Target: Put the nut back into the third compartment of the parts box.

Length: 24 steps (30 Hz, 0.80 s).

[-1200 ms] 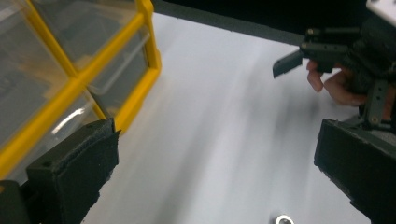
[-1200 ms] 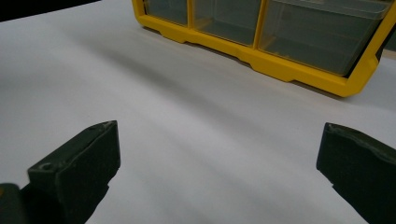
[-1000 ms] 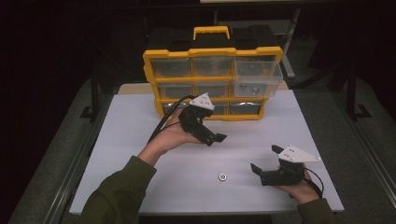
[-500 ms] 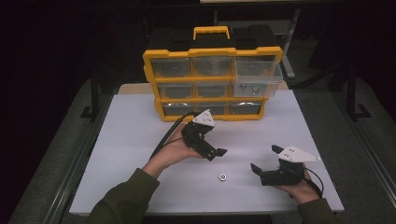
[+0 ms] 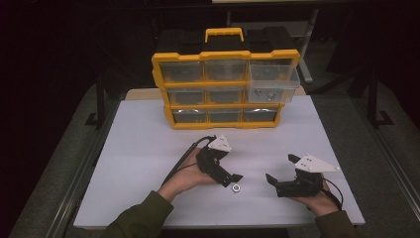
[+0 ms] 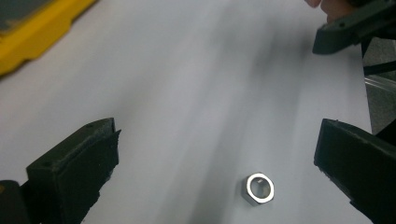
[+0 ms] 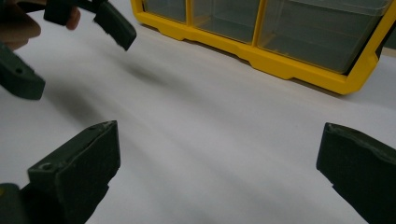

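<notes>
Reaching step: the left tongs (image 6: pixel 215 163) hang wide open and empty around the nut (image 6: pixel 258 189), lower right of frame, on the counter (image 6: pixel 187 84). Next: lower and close squarely.

This looks like a workshop or lab bench: a white table (image 5: pixel 148 148) on a dark metal frame at the frame's centre carries a yellow parts organizer (image 5: pixel 225 89) with clear drawers, dark surroundings behind.
</notes>
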Each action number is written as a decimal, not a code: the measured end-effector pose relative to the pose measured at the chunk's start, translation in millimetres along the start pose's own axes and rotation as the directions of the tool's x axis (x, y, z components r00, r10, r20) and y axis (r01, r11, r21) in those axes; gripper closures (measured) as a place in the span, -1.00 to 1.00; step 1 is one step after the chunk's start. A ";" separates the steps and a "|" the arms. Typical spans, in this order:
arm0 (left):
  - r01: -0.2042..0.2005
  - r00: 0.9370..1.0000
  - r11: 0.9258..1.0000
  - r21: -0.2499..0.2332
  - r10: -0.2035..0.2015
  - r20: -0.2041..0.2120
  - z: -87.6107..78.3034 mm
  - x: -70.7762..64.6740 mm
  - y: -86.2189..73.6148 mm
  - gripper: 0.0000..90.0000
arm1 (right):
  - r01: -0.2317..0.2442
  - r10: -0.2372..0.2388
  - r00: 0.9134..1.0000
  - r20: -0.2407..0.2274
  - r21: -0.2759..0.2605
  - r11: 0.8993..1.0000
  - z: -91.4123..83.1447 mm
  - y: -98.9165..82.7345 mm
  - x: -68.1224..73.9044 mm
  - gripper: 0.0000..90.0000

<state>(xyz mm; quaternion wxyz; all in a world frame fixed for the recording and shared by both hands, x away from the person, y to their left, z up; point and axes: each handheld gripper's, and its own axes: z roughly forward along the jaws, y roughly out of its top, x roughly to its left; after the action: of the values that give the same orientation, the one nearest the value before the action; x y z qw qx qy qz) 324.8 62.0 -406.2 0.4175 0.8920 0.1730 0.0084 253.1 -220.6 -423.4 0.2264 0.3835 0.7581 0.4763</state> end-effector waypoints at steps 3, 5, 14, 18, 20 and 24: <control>-0.006 1.000 1.000 0.029 0.006 0.001 4.5 -3.7 -4.9 -1.00 | 0.002 -0.002 1.000 0.000 -0.001 1.000 0.3 -0.1 -0.3 -1.00; -0.019 1.000 0.999 0.041 0.018 0.014 5.9 -4.9 -7.4 -1.00 | 0.004 -0.004 1.000 0.000 -0.001 1.000 0.3 -0.2 -0.4 -1.00; -0.025 0.998 0.997 0.074 0.021 0.054 21.9 -15.8 -18.0 -1.00 | 0.004 -0.004 1.000 -0.002 0.004 1.000 0.2 0.0 0.7 -1.00; -0.044 0.998 0.995 0.086 0.040 0.039 25.7 -18.9 -20.4 -0.91 | 0.004 -0.004 1.000 -0.003 0.003 1.000 0.5 -0.1 0.8 -1.00; -0.044 0.998 0.995 0.088 0.041 0.038 26.8 -20.7 -21.4 -0.84 | -0.005 0.005 1.000 -0.006 0.011 1.000 0.5 -0.4 1.5 -1.00; -0.063 0.997 0.993 0.098 0.059 0.044 28.7 -23.4 -24.1 -0.62 | 0.004 -0.004 1.000 -0.003 0.003 1.000 0.6 -0.1 0.7 -1.00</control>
<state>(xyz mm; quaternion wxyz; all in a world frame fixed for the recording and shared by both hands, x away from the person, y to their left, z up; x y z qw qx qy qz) 300.1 47.6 -439.9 0.3755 0.9166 0.1373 -0.0058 253.0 -219.7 -423.8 0.2256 0.3814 0.7601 0.4753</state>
